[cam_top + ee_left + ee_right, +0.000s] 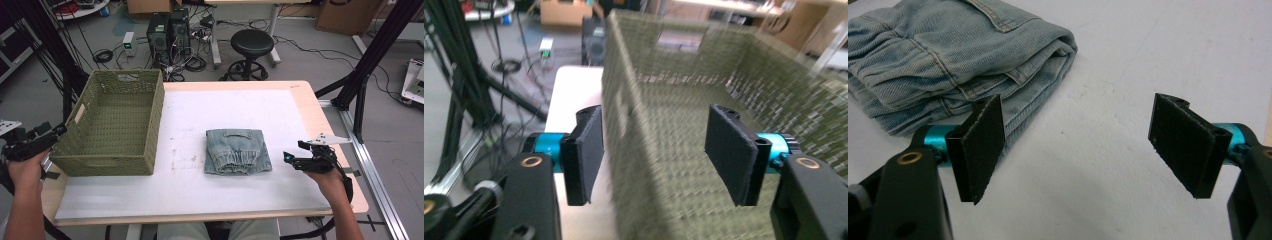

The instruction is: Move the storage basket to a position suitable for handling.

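A green woven basket (pixel 157 115) stands empty on the left of the white mat. Folded light-blue denim jeans (pixel 236 150) lie at the middle of the mat. My left gripper (pixel 59 131) is at the basket's near left corner. In the left gripper view it (pixel 659 150) stands open, and the basket's (pixel 774 85) left wall runs between the pads, close to the left pad. My right gripper (pixel 295 151) hovers just right of the jeans, pointing at them. In the right gripper view it (pixel 1083 150) stands open over bare mat, with the jeans (pixel 948 55) beyond the left pad.
The white mat (pixel 200 115) covers most of the wooden table. Behind the table on the floor are a black stool (pixel 252 45), computer towers (pixel 167 30) and loose cables. Black frame legs (pixel 360 90) stand at the right.
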Demonstrator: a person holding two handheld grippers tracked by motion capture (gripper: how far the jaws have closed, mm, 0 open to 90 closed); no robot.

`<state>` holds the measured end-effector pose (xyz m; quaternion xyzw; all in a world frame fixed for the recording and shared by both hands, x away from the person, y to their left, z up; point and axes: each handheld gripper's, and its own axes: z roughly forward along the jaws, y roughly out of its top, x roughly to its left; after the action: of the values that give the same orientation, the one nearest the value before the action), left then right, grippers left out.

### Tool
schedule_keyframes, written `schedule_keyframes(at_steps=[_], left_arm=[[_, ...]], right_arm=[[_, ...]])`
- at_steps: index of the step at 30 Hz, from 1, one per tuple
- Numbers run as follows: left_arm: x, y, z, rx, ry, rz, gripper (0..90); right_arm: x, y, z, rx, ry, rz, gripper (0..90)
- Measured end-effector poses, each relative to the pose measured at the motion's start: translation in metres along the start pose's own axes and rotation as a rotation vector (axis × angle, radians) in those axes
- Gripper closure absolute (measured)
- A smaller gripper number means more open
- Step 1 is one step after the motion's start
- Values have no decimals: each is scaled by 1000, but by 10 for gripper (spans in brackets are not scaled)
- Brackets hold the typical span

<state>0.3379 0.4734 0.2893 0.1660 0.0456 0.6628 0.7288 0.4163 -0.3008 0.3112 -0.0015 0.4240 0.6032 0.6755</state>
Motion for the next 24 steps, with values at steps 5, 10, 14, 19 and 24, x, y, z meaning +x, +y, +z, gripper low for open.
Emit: schedule_keyframes(at_steps=[5,10,14,19,24], left_arm=[[-22,7,-7,-23,-48,43,327],[-45,11,-7,-37,-86,14,263],[-72,15,-3,-72,-119,26,223],[-104,15,4,-69,-167,53,223],[-129,15,11,-65,-198,72,223]], right_arm=[[-2,1,-2,-10,4,1,231],[-3,2,-3,-20,9,0,231],[-4,3,-2,-23,12,3,230],[-5,5,-5,-33,16,1,231],[-4,7,-7,-44,21,1,231]])
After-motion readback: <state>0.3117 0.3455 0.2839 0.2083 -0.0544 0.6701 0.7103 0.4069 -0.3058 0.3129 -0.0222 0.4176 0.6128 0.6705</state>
